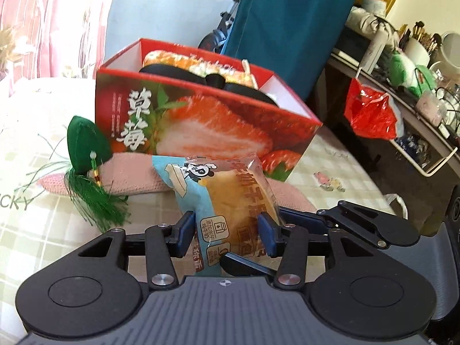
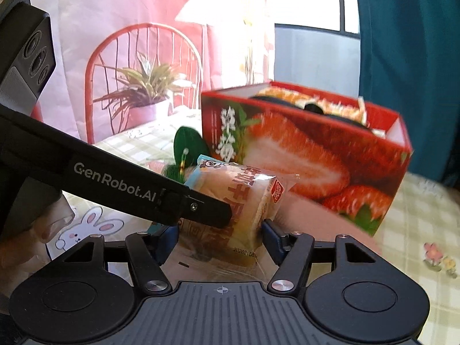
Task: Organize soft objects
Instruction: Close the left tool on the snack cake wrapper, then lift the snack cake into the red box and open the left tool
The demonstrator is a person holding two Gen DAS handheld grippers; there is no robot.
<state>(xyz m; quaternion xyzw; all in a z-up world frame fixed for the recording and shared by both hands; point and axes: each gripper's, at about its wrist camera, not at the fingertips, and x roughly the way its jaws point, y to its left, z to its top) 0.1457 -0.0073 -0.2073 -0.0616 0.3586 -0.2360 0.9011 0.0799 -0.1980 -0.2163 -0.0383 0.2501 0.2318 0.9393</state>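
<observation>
Nearest: left gripper [image 1: 227, 234] and right gripper [image 2: 220, 237], both clamped on one wrapped bread packet [image 1: 230, 201], blue pads pressing its sides, packet lifted off the checked tablecloth [image 1: 43, 230]. Just behind: pink knitted cloth [image 1: 135, 178], green tasselled sachet [image 1: 86, 146]. Farther back: open strawberry box [image 1: 215, 126], soft items inside.

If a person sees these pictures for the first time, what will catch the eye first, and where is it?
The red strawberry box dominates the middle, standing open on the checked cloth with soft items inside. In front of it, a wrapped bread packet is pinched from both sides by the left claw and the right claw. A green tasselled sachet lies to the left of the box.
</observation>
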